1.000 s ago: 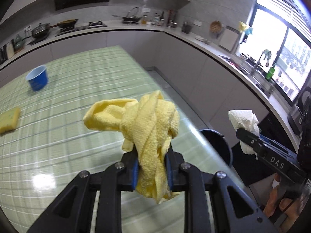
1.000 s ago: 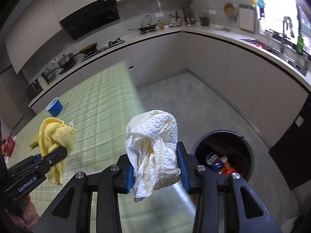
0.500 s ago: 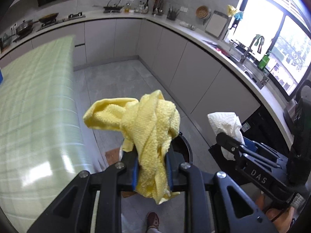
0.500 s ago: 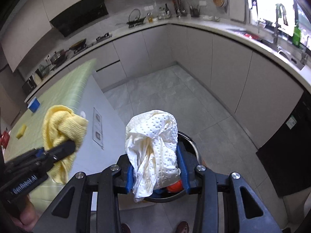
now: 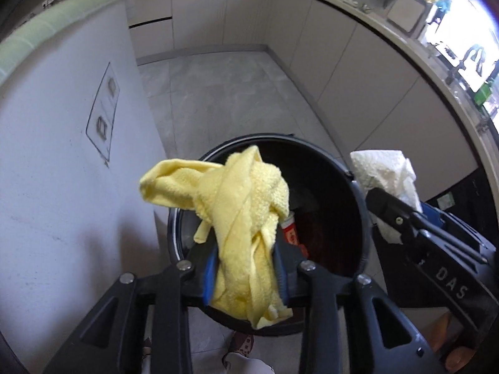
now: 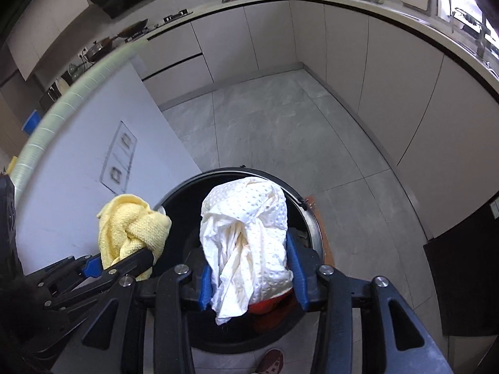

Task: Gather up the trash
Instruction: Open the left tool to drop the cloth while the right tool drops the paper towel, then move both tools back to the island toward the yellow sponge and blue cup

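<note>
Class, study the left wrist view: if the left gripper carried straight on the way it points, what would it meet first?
Most likely the open mouth of the black trash bin, then the red packaging inside it. The left gripper, its jaws just opening around the yellow cloth, seems clear of the rim, though depth is uncertain.

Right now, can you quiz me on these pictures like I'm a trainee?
1. Fill in: the yellow cloth and the white paper towel hang over a black ___.
2. True or false: that container is empty.
3. Which hangs nearer the white island wall? A yellow cloth, B white paper towel.
Key: 1 bin. 2 false, red trash lies inside. 3 A.
</note>
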Action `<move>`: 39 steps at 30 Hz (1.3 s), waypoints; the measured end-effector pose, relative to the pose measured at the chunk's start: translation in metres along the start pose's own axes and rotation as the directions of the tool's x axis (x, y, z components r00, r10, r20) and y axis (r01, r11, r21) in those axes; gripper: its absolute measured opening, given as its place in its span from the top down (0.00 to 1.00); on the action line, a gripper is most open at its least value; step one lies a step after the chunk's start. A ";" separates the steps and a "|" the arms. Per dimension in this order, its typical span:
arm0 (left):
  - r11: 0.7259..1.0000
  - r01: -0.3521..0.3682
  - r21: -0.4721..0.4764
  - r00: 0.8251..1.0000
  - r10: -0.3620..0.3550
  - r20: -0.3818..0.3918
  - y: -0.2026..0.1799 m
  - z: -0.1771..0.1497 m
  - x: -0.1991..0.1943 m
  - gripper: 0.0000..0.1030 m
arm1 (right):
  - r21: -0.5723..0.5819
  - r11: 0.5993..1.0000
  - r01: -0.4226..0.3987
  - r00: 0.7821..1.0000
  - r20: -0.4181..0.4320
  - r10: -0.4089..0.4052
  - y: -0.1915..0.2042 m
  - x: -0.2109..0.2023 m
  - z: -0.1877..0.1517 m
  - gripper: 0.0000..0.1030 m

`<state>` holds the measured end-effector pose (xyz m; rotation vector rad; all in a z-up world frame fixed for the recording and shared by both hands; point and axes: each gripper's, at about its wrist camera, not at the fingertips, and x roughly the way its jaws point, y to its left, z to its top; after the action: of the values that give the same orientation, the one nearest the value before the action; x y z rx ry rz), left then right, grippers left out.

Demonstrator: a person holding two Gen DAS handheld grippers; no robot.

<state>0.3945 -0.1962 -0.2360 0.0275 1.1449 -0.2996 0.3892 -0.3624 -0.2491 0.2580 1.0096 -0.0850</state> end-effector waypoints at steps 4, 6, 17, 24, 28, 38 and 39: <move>0.999 -0.034 -0.018 0.999 0.034 -0.004 -0.001 0.003 0.004 0.41 | -0.004 1.000 0.029 1.000 0.003 -0.029 -0.003 0.011 0.007 0.36; 0.999 -0.036 -0.026 0.999 0.036 0.006 0.000 0.004 -0.005 0.39 | 0.020 0.999 0.034 0.999 0.008 -0.035 -0.008 0.009 0.009 0.36; 1.000 -0.016 0.000 0.998 0.016 0.067 -0.010 0.008 -0.049 0.35 | 0.109 0.993 0.040 0.997 0.068 -0.048 -0.012 -0.037 0.016 0.36; 0.997 0.073 0.022 0.993 -0.075 0.088 -0.017 0.019 -0.096 0.35 | 0.150 0.985 0.085 0.990 0.100 -0.101 -0.008 -0.088 0.021 0.36; 0.991 0.123 0.060 0.985 -0.129 0.118 -0.016 0.023 -0.130 0.35 | 0.174 0.980 0.099 0.983 0.135 -0.124 0.000 -0.121 0.024 0.36; 0.996 0.089 0.026 0.969 -0.093 0.231 0.104 0.020 -0.220 0.35 | 0.105 0.994 -0.007 0.971 0.237 -0.018 0.126 -0.185 0.041 0.36; 0.997 0.072 0.012 0.968 -0.073 0.241 0.120 0.018 -0.225 0.35 | 0.083 0.996 -0.025 0.970 0.242 0.004 0.150 -0.185 0.042 0.36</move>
<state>0.3559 -0.0350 -0.0418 -0.0478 0.9050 -0.3596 0.3541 -0.2368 -0.0452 0.3253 0.7624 -0.1435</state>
